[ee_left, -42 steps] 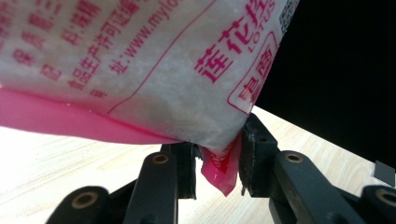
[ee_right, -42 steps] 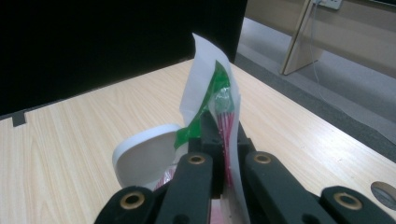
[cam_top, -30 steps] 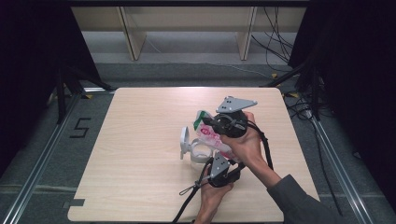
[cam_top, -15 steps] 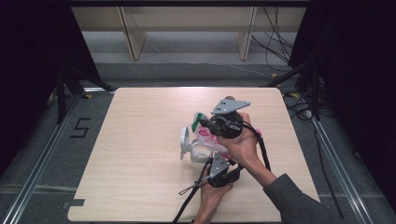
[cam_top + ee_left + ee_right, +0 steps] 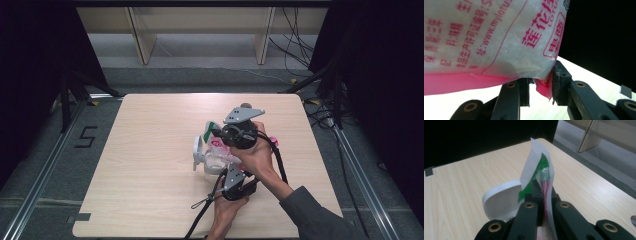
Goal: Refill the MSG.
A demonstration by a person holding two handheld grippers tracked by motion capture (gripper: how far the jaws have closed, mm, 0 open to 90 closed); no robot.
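A plastic bag [image 5: 218, 145] of white grains, printed in pink and green, hangs above the middle of a wooden table [image 5: 150, 165], gripped at two ends. The right gripper [image 5: 543, 195] has its black jaws pinched tight on the bag's upper edge, where a green-and-white flap rises just past the jaw tips. The left gripper [image 5: 540, 86] sits below and nearer the person, its jaws part-way closed around the bag's pink bottom corner; the bulging printed side of the bag looms directly above those jaws. Just beyond the right gripper's jaws and slightly to their left, a white container [image 5: 504, 200] with a rounded wall sits under the bag. From above, the right gripper [image 5: 239, 134] is seen with its grey plate on top, held over the bag, while the left gripper [image 5: 235, 182] lies close beneath it, a black cable [image 5: 200, 220] trailing from it toward the table's near edge
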